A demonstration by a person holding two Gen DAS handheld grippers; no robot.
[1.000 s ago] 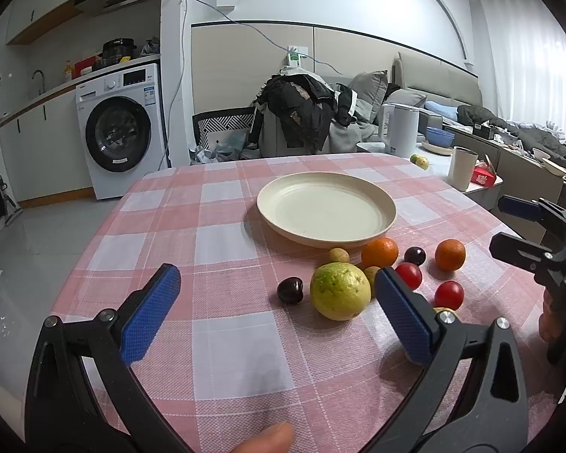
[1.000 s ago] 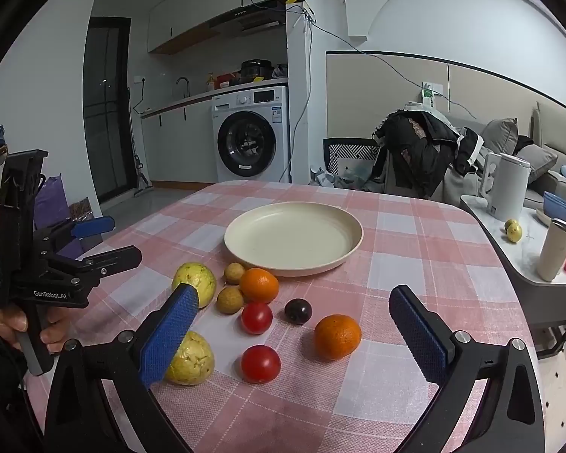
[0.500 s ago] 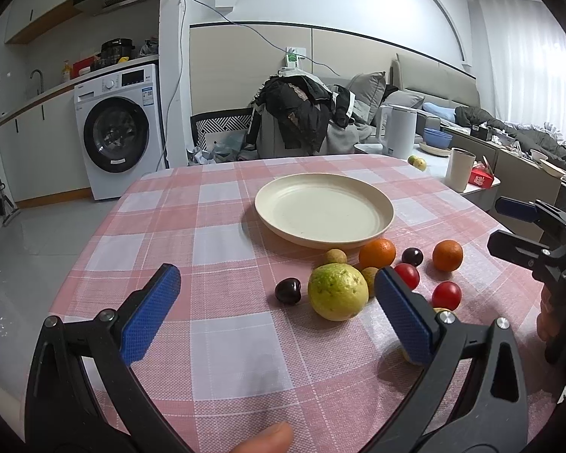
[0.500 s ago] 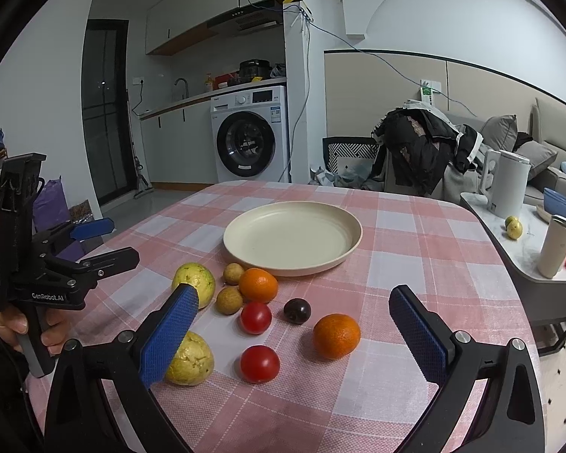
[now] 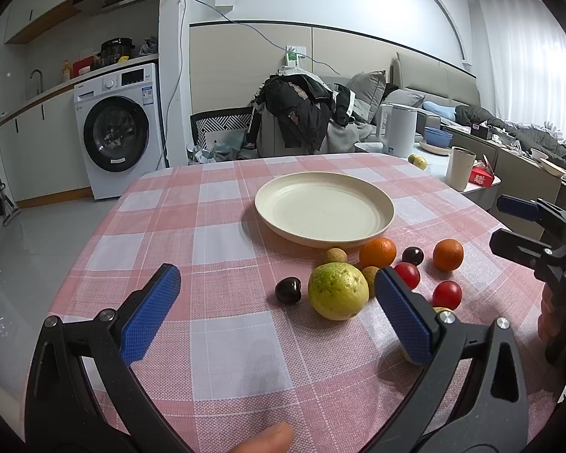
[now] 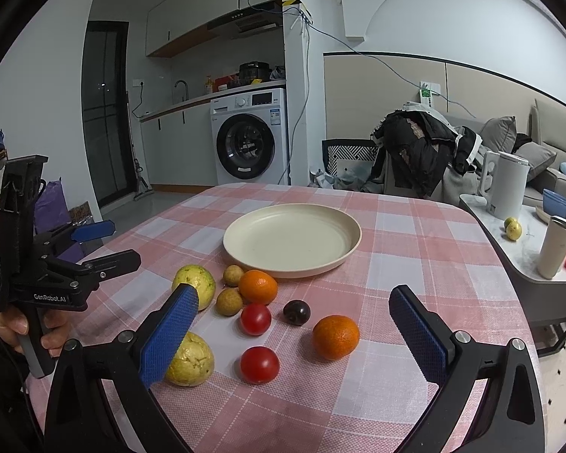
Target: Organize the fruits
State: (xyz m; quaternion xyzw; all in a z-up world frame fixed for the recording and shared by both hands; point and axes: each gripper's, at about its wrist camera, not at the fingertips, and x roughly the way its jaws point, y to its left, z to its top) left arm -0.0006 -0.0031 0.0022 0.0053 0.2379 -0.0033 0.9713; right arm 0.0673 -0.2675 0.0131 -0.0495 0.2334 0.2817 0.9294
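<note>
An empty cream plate (image 5: 324, 209) (image 6: 292, 239) sits mid-table on the pink checked cloth. In front of it lie loose fruits: a yellow-green guava (image 5: 337, 290) (image 6: 193, 285), a second guava (image 6: 188, 358), two oranges (image 6: 336, 337) (image 6: 257, 286), two red tomatoes (image 6: 259, 364) (image 6: 256, 319), two dark plums (image 5: 288, 290) (image 6: 296, 312) and two small tan fruits (image 6: 229, 301). My left gripper (image 5: 277, 315) is open and empty, just short of the plum and guava. My right gripper (image 6: 302, 330) is open and empty, above the tomatoes and orange.
The table's right edge borders a side counter with a white kettle (image 6: 503, 185), a cup (image 6: 556, 247) and a red box. A chair draped with dark clothes (image 5: 294, 113) stands behind the table. A washing machine (image 5: 117, 134) is at the back left.
Both grippers have hardly moved; the views shifted very slightly. The fruits and plate lie as before.
</note>
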